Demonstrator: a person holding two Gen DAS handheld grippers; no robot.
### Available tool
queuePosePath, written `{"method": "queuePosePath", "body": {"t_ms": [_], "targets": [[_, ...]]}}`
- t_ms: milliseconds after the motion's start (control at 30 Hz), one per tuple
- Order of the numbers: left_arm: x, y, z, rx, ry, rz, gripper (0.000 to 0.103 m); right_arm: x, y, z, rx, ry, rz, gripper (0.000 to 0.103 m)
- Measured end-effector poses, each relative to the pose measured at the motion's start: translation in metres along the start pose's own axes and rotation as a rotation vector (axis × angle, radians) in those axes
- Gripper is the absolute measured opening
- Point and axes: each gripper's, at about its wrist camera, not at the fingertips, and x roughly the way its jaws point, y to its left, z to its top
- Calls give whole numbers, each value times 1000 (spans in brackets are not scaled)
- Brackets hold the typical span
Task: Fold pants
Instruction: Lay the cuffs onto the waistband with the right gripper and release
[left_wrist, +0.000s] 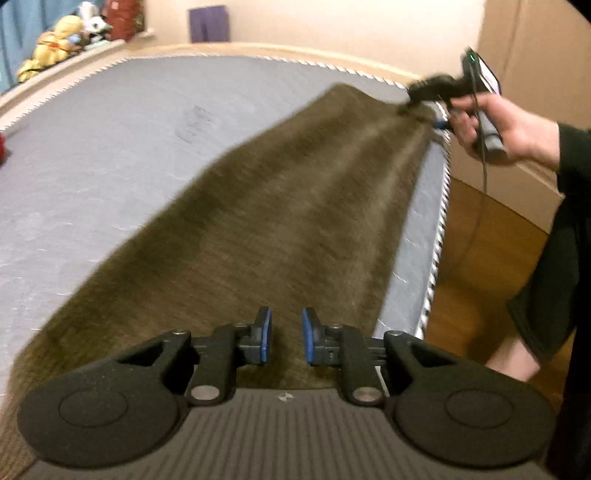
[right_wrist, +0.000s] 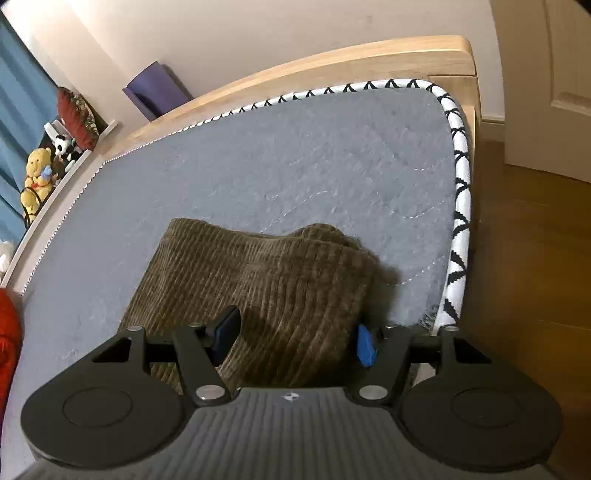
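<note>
Brown corduroy pants (left_wrist: 277, 206) lie stretched lengthwise along the right edge of a grey mattress (left_wrist: 110, 147). At their near end my left gripper (left_wrist: 287, 339) hovers over the cloth, its blue pads a small gap apart, with nothing pinched between them. At the far end a hand (left_wrist: 517, 129) holds my right gripper (left_wrist: 424, 107), which is blurred there. In the right wrist view the pants (right_wrist: 295, 266) end in a rumpled edge on the mattress (right_wrist: 295, 155). The right gripper (right_wrist: 297, 338) stands wide open above that end, its pads clear of the cloth.
The mattress edge with black-and-white piping (right_wrist: 460, 206) drops to a wooden floor (right_wrist: 535, 258) on the right. Stuffed toys (right_wrist: 37, 177) line a ledge at the far left. A purple item (right_wrist: 159, 92) leans on the wall, and a red object (right_wrist: 7, 332) lies at the left.
</note>
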Motion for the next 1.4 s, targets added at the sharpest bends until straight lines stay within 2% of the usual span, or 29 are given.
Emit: {"method": "queuePosePath", "body": {"t_ms": [33, 67, 100, 133, 167, 267, 333, 400, 500, 633, 700, 767, 833, 900, 933, 967, 1033, 1100, 1167, 1267, 1400], "targets": [[-3, 2, 0, -7, -10, 14, 20, -1, 1, 0, 8, -6, 0, 63], [-5, 3, 2, -15, -17, 23, 20, -1, 0, -1, 20, -13, -3, 50], [-7, 5, 2, -24, -24, 32, 20, -2, -2, -1, 33, -12, 7, 30], [-17, 8, 3, -30, -30, 44, 20, -5, -6, -1, 61, -5, 38, 24], [-17, 9, 4, -33, -36, 54, 21, -6, -7, -1, 80, -10, 53, 20], [-31, 20, 8, -63, -75, 86, 21, -17, -1, -1, 82, -58, 87, 18], [-43, 32, 11, -107, -105, 113, 21, -32, 13, -4, 42, -122, 114, 17], [-55, 47, 11, -152, -136, 155, 21, -54, 39, -12, -51, -193, 153, 17], [-74, 73, 8, -244, -172, 230, 23, -94, 95, -43, -290, -293, 246, 17], [-93, 110, -7, -408, -187, 293, 23, -151, 174, -131, -731, -366, 462, 17], [-96, 122, -16, -457, -172, 326, 23, -170, 197, -185, -938, -336, 587, 17], [-97, 129, -24, -481, -149, 343, 23, -174, 209, -245, -1166, -235, 663, 18], [-96, 132, -29, -486, -122, 345, 23, -162, 209, -305, -1424, -47, 676, 18], [-94, 132, -32, -477, -103, 339, 24, -152, 197, -344, -1572, 81, 666, 22], [-94, 132, -33, -470, -97, 335, 26, -154, 189, -358, -1626, 46, 651, 24], [-94, 131, -34, -461, -93, 330, 28, -160, 183, -366, -1668, -28, 646, 27], [-90, 126, -33, -439, -90, 319, 33, -168, 184, -363, -1682, -23, 652, 30], [-87, 122, -30, -416, -88, 310, 34, -172, 190, -344, -1562, 53, 687, 40], [-81, 114, -28, -399, -86, 303, 34, -175, 197, -328, -1468, 93, 703, 43], [-70, 107, -25, -380, -80, 298, 34, -184, 201, -311, -1392, 99, 756, 47], [-62, 103, -20, -368, -75, 292, 34, -201, 198, -298, -1346, 62, 870, 53]]}}
